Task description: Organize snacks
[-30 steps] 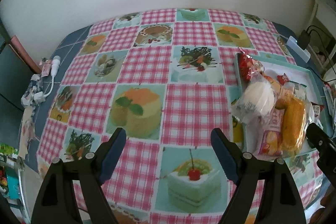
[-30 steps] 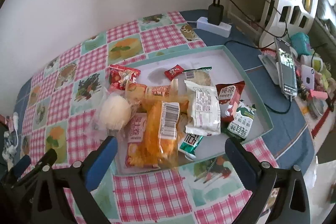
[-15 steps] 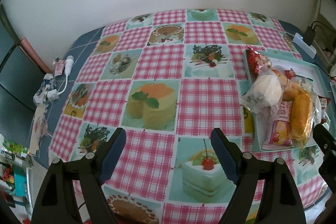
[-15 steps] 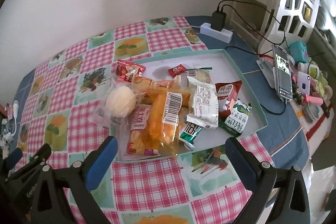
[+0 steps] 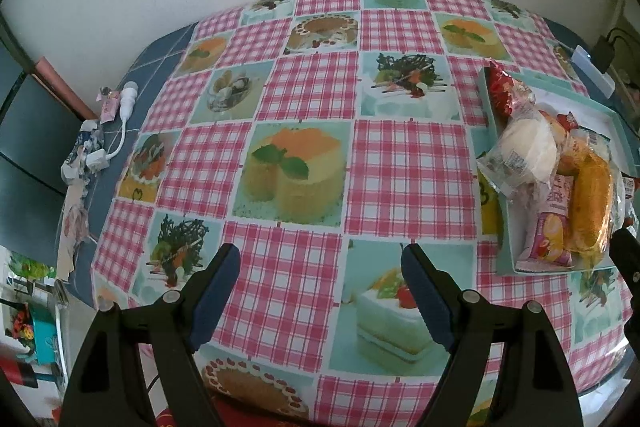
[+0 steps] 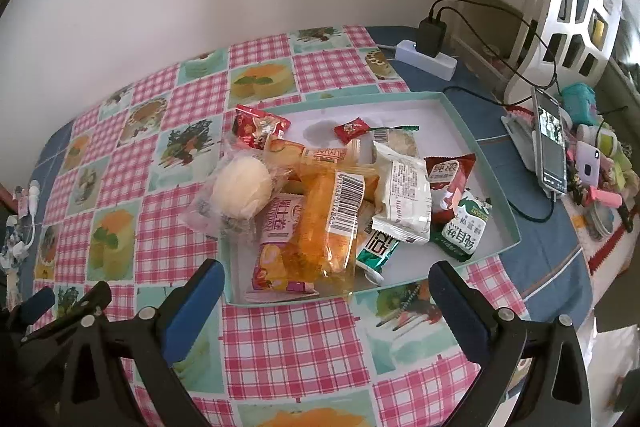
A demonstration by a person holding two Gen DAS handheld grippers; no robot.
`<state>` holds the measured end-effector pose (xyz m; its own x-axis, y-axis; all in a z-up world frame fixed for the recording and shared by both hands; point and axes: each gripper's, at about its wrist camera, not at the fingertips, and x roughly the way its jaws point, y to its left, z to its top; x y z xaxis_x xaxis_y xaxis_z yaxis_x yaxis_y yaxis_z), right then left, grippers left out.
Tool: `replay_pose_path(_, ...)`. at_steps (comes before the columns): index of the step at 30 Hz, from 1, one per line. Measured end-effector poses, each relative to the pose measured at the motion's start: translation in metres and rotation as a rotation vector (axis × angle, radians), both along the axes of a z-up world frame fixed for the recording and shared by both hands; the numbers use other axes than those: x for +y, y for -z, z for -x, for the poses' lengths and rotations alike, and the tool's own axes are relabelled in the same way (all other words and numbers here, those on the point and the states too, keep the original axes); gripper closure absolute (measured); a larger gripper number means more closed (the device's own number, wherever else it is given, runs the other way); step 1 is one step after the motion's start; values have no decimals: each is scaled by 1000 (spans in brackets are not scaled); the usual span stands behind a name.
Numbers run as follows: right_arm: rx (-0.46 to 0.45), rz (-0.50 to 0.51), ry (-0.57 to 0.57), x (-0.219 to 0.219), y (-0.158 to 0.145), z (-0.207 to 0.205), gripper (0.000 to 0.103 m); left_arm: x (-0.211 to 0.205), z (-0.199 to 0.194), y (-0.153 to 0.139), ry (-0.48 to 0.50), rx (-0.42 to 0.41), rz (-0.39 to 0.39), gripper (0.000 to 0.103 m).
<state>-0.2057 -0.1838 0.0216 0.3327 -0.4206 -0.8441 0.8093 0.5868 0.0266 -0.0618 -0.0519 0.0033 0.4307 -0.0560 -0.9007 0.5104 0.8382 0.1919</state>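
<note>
Left gripper (image 5: 320, 275): jaws stand wide apart, nothing between them; it tilts steeply down over the checked tablecloth (image 5: 304, 95), above a printed cake slice.
Right gripper (image 6: 326, 287): jaws stand wide apart, nothing held; it tilts down just in front of the near rim of the tray (image 6: 472, 123).
Snacks: heaped in the left and middle of the tray, none in either gripper.
Round white bun (image 6: 242, 189): in clear wrap, hanging over the tray's left rim onto the cloth.
Orange cake pack (image 6: 328, 223): lies on top of the heap, barcode label facing up; digits too small to read surely.
Pink packet (image 6: 276, 239): beneath the orange pack, Chinese characters, not legible.
Green and white pouch (image 6: 464, 227): at the right of the heap, bold Chinese lettering.
Red packets (image 6: 256, 127): at the tray's far left corner.
Phone (image 6: 550, 143): propped upright right of the tray, screen lit.
Power strip (image 6: 426, 59): behind the tray, black charger plugged in.
</note>
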Motion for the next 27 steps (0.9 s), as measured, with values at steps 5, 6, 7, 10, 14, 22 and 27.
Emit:
replay_pose_path(5, 2, -5, 5, -1, 0, 1, 0, -1, 0, 0, -2, 1, 0, 20)
replay_pose_path(6, 3, -6, 6, -1, 1, 1, 0, -1, 0, 0, -3, 1, 0, 20)
replay_pose_path(7, 5, -7, 6, -1, 1, 1, 0, -1, 0, 0, -2, 2, 0, 20)
replay_pose_path(10, 9, -11, 7, -1, 2, 0, 0, -1, 0, 0, -3, 4, 1, 20)
replay_pose_path(14, 14, -16, 8, -1, 3, -1, 0, -2, 0, 0, -2, 5, 2, 20)
replay_pose_path(22, 18, -19, 4, 0, 4, -2, 0, -1, -1, 0, 0, 6, 2, 20)
replay_pose_path(27, 18, -18, -1, 1, 4, -2, 0, -2, -1, 0, -1, 7, 0, 20)
